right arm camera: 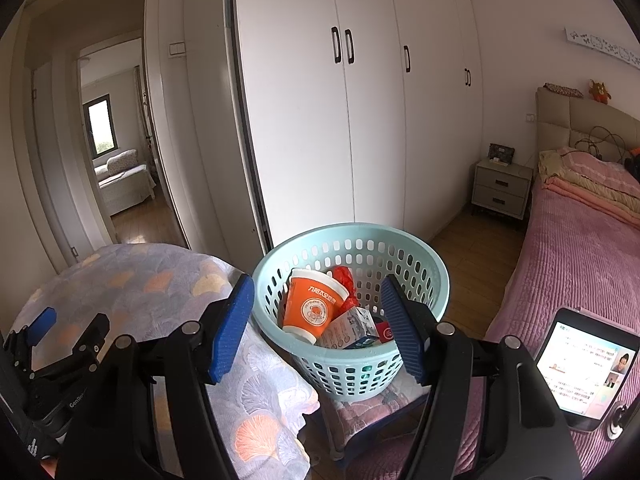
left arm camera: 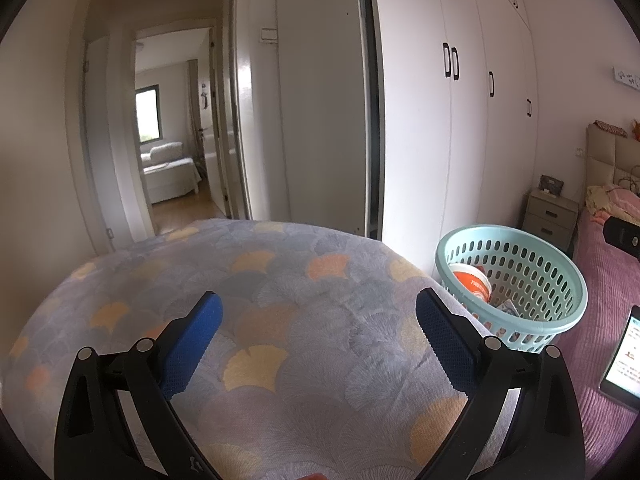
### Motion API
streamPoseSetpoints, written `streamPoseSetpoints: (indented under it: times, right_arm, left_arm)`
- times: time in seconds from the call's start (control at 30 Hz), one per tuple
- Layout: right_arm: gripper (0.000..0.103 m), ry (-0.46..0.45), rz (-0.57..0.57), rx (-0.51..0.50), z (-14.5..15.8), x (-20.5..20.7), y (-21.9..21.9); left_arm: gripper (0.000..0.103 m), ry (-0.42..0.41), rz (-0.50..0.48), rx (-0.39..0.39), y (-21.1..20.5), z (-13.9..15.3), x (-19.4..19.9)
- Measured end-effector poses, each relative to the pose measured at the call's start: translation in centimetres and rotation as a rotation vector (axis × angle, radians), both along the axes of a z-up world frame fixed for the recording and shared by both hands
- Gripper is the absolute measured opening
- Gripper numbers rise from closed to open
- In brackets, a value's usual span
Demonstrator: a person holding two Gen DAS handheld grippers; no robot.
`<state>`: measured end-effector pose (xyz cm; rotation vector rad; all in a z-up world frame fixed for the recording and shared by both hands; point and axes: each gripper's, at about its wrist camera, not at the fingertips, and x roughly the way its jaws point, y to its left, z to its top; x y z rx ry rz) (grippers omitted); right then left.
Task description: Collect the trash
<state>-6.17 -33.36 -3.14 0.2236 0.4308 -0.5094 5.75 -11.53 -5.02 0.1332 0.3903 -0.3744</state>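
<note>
A pale blue perforated basket (right arm camera: 416, 264) stands on a small stool between a cloth-covered surface and the bed. It holds an orange paper cup (right arm camera: 312, 308), a red wrapper (right arm camera: 345, 280) and a small carton (right arm camera: 352, 330). My right gripper (right arm camera: 318, 320) is open and empty, hovering just in front of the basket. My left gripper (left arm camera: 320, 324) is open and empty over the patterned cloth (left arm camera: 280, 320). The basket (left arm camera: 520, 264) with the cup (left arm camera: 474, 282) shows to the right in the left wrist view. The left gripper (right arm camera: 44, 330) shows at the far left in the right wrist view.
White wardrobe doors (right arm camera: 360, 120) rise behind the basket. A bed with a pink cover (right arm camera: 576, 256) lies at the right, with a lit tablet (right arm camera: 580, 364) on it. A nightstand (right arm camera: 500, 190) stands by the bed head. An open doorway (left arm camera: 172, 128) is at the left.
</note>
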Motion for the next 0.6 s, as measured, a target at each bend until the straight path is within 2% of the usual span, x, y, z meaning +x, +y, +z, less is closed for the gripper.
streamPoseSetpoints:
  times: [0.27,0.43,0.6]
  right_arm:
    - [0.062,0.000,0.009,-0.017,0.6,0.1,0.2]
    - [0.062,-0.004,0.018,-0.039,1.6,0.1,0.9]
    - [0.062,-0.014,0.036,-0.041,2.8,0.8,2.1]
  left_arm:
    - [0.094,-0.030,0.004,-0.009,0.3,0.8,-0.3]
    - [0.095,0.018,-0.002,-0.048,1.4,1.6,0.0]
    - [0.095,0.041,0.023,-0.039,3.3,2.2,-0.1]
